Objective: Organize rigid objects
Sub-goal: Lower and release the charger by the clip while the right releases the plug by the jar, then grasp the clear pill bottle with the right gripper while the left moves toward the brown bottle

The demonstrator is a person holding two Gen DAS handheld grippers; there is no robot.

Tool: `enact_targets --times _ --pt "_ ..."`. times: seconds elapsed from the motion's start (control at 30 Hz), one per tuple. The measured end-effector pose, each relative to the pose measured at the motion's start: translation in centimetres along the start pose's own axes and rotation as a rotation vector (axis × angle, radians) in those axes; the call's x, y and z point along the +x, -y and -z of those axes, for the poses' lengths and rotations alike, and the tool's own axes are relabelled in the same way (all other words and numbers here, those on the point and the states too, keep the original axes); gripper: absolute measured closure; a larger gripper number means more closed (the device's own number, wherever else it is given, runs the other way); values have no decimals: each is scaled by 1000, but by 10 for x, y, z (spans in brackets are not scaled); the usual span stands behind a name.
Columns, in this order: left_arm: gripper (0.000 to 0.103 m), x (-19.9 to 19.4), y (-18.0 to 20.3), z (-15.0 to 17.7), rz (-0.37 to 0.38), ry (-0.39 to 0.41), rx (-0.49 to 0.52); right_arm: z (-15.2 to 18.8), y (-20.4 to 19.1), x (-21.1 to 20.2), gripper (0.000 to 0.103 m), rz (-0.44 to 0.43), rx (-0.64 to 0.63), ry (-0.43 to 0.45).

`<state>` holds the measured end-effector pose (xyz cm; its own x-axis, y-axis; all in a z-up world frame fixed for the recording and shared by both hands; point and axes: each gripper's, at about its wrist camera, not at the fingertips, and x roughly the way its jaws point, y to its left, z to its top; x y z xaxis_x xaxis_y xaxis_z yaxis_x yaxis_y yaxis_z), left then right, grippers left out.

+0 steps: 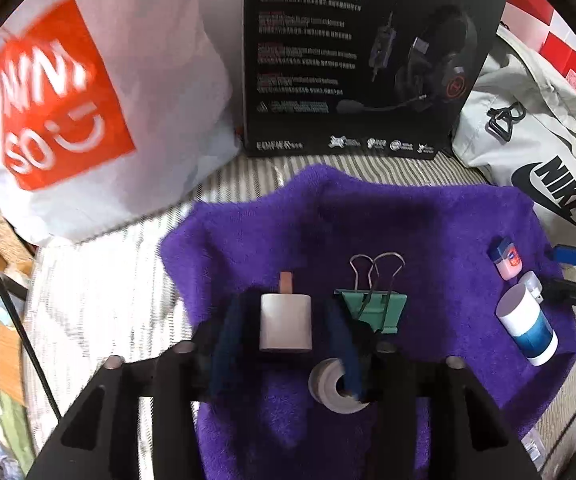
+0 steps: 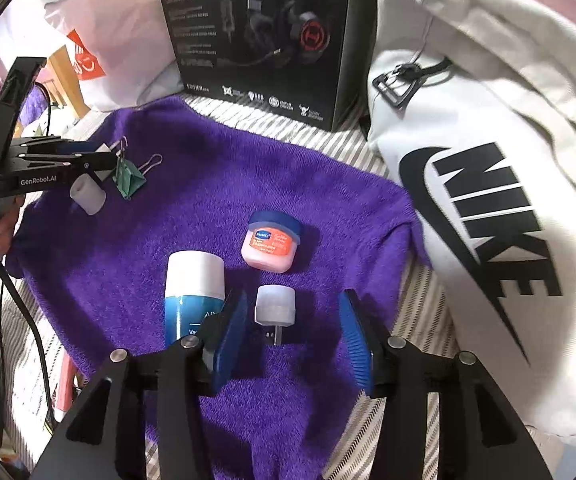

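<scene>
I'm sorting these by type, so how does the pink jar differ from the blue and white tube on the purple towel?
The pink jar is short and squat; the blue and white tube is taller and slimmer. The jar has a dark blue lid over a pink body with an orange label; the tube has a white cap over a blue body. Both lie loose on the purple towel, side by side, neither held.

Purple towel [image 2: 215,184] centre lies free; headset box [image 2: 259,36] and, seemingly, bags wall the far edge.
</scene>
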<state>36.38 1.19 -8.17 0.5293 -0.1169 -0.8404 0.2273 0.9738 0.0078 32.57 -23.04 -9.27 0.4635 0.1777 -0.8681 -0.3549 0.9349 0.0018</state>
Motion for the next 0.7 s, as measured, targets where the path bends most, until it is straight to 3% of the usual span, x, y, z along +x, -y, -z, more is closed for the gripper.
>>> enact_targets --times 0.07,0.3,0.37,0.7 --pt "38 -11 2 0 2 20 11 -1 0 -5 55 3 3 10" --pt "37 -53 18 3 -38 90 32 -2 -13 -38 49 19 -13 76" --pt "37 -64 24 12 -14 95 36 1 -16 -45 47 9 -1 93" --pt "37 -105 40 79 13 93 30 75 -52 -64 47 -59 14 82"
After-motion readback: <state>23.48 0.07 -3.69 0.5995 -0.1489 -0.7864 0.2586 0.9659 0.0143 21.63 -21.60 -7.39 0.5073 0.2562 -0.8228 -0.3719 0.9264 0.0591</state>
